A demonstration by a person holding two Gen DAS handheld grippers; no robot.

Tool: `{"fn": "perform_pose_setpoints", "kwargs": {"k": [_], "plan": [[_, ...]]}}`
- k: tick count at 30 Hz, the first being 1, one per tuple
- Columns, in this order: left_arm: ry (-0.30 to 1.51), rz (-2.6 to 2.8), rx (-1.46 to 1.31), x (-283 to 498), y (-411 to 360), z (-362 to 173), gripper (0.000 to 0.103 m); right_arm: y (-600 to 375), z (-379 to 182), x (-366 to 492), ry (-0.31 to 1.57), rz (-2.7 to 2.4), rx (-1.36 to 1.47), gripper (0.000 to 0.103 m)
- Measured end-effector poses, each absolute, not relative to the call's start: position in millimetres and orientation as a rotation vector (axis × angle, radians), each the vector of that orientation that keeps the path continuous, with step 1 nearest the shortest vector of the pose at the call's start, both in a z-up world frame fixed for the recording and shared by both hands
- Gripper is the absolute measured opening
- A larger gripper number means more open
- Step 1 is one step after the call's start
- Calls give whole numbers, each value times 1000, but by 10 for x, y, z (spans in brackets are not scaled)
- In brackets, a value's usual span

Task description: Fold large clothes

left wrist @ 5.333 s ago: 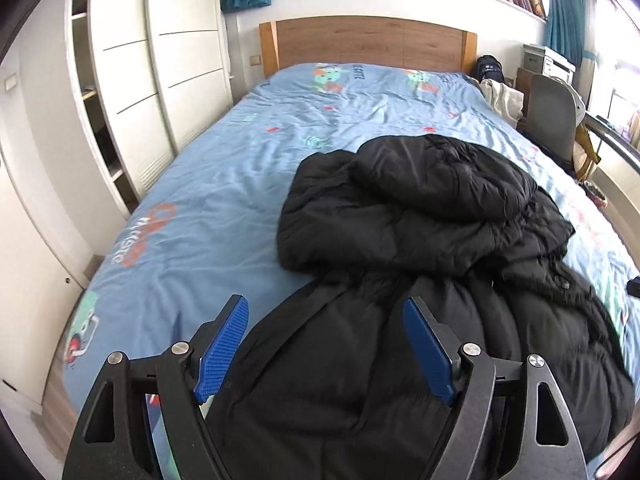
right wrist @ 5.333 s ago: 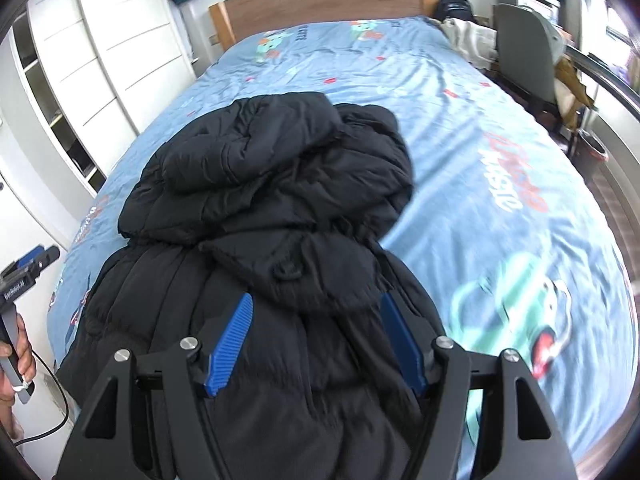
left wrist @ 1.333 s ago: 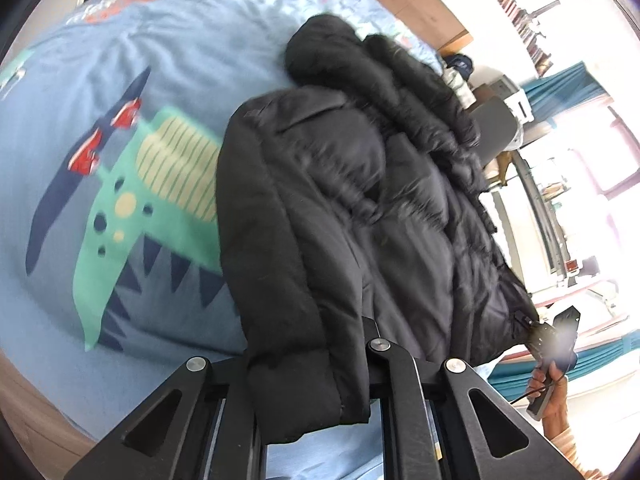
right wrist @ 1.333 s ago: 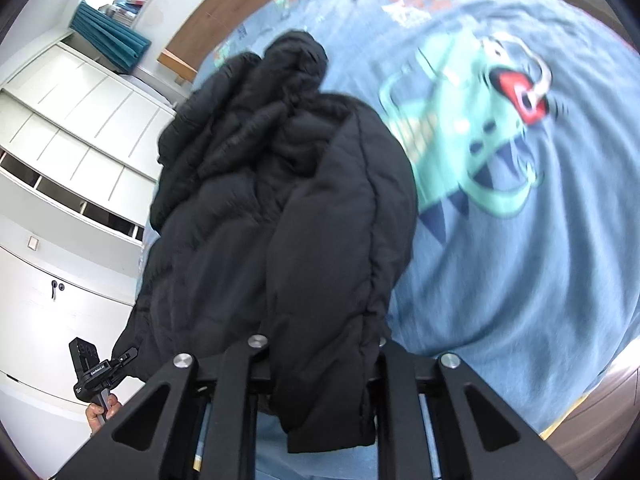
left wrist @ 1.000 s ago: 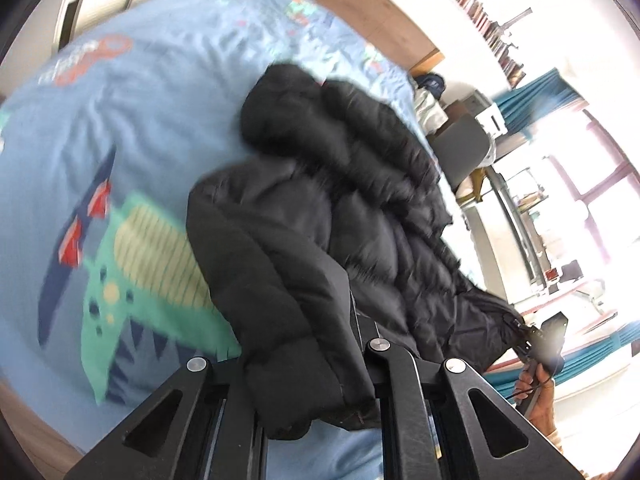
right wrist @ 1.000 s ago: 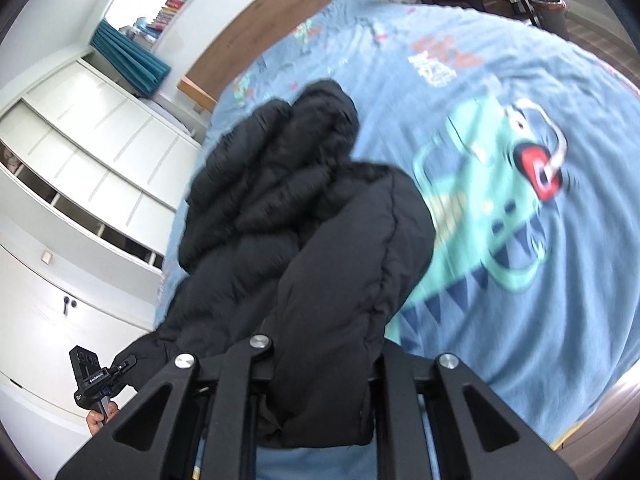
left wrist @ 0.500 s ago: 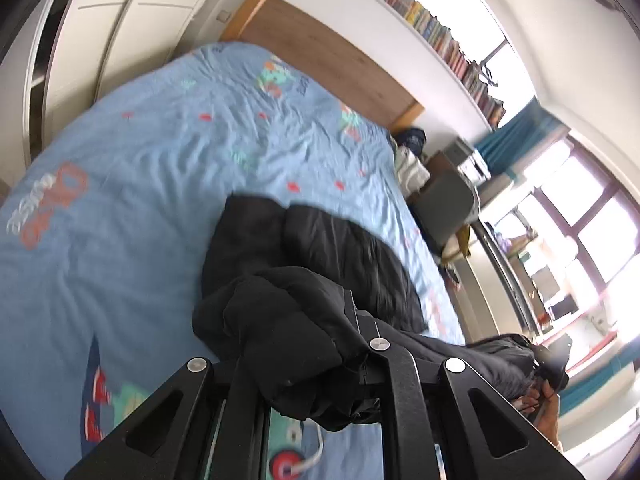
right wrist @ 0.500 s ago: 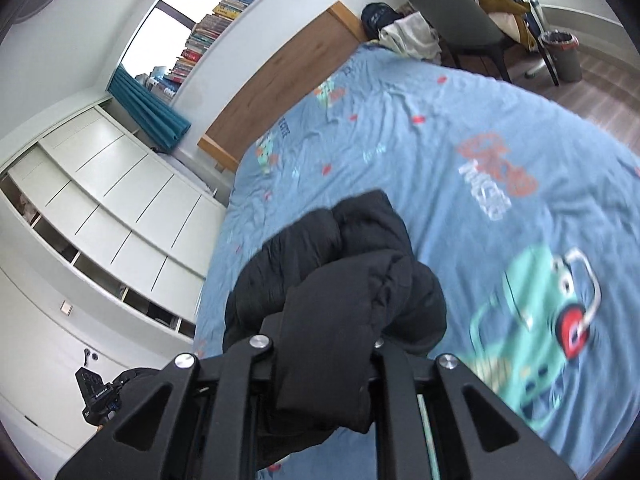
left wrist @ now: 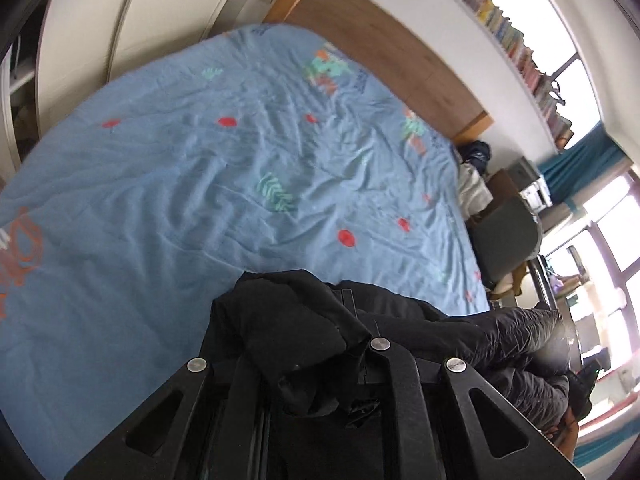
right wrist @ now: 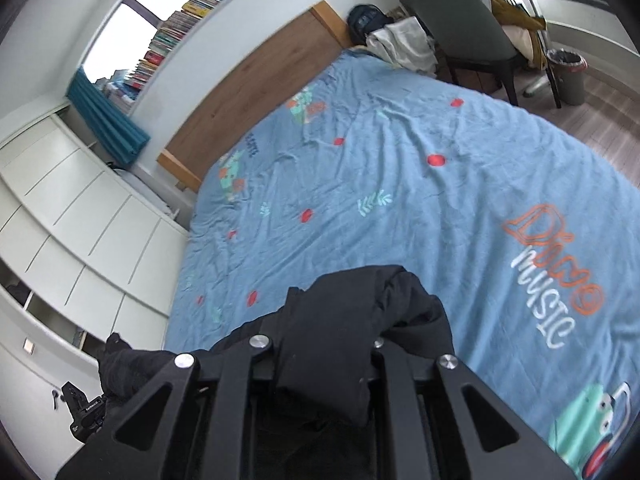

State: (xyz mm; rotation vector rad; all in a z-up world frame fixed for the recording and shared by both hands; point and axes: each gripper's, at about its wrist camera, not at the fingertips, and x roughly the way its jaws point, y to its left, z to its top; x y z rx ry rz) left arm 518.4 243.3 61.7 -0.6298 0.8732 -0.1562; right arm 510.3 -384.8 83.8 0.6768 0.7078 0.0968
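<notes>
A black puffer jacket (left wrist: 288,332) is bunched in my left gripper (left wrist: 308,364), which is shut on it; the fabric hides the fingers. The jacket stretches off to the right toward the other gripper. In the right wrist view the same jacket (right wrist: 360,320) is clamped in my right gripper (right wrist: 320,364), also shut, and trails left toward the left gripper body (right wrist: 86,416). Both grippers hold the jacket lifted above the blue bedspread (left wrist: 200,184), also in the right wrist view (right wrist: 400,208).
A wooden headboard (left wrist: 384,44) is at the far end of the bed. White wardrobes (right wrist: 80,220) line the left side. A grey chair (right wrist: 456,24), a desk and a bin (right wrist: 568,76) stand on the right. Clothes (right wrist: 400,48) lie by the headboard.
Both grippers have risen and tilted up with the jacket. The jacket has left the bed; only the clamped bunches show, and much more bare bedspread is in view.
</notes>
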Motion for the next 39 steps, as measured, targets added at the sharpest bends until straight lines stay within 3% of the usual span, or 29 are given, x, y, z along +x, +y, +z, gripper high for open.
{"fn": "perform_pose_setpoints", "kwargs": {"k": [8,16,18,20,22,24,27,39], "plan": [[991,-123,-783,6021,2417,-479,17,-3928,-153,6102,843,5,717,17],[1037,-157,-790,6155,2352,-648,19,-3936,-732,6331,894,4,766,22],[1029,-160,-824,6142,2397,-597,24,-3988,-726,6300,879,13,821,26],[993,-172,-890,6112,2480,-524,32,-4055,-692,6261,855,44,898,38],[945,-189,-977,6069,2576,-450,43,-4099,-643,6241,827,67,938,65],[901,-188,-1026,6026,2652,-353,54,-4142,-532,6209,801,68,950,73],[824,-143,-1052,5952,2810,-118,66,-4217,-340,6168,762,62,972,76],[830,-27,-796,5496,2701,601,69,-3995,543,5630,711,122,747,79]]}}
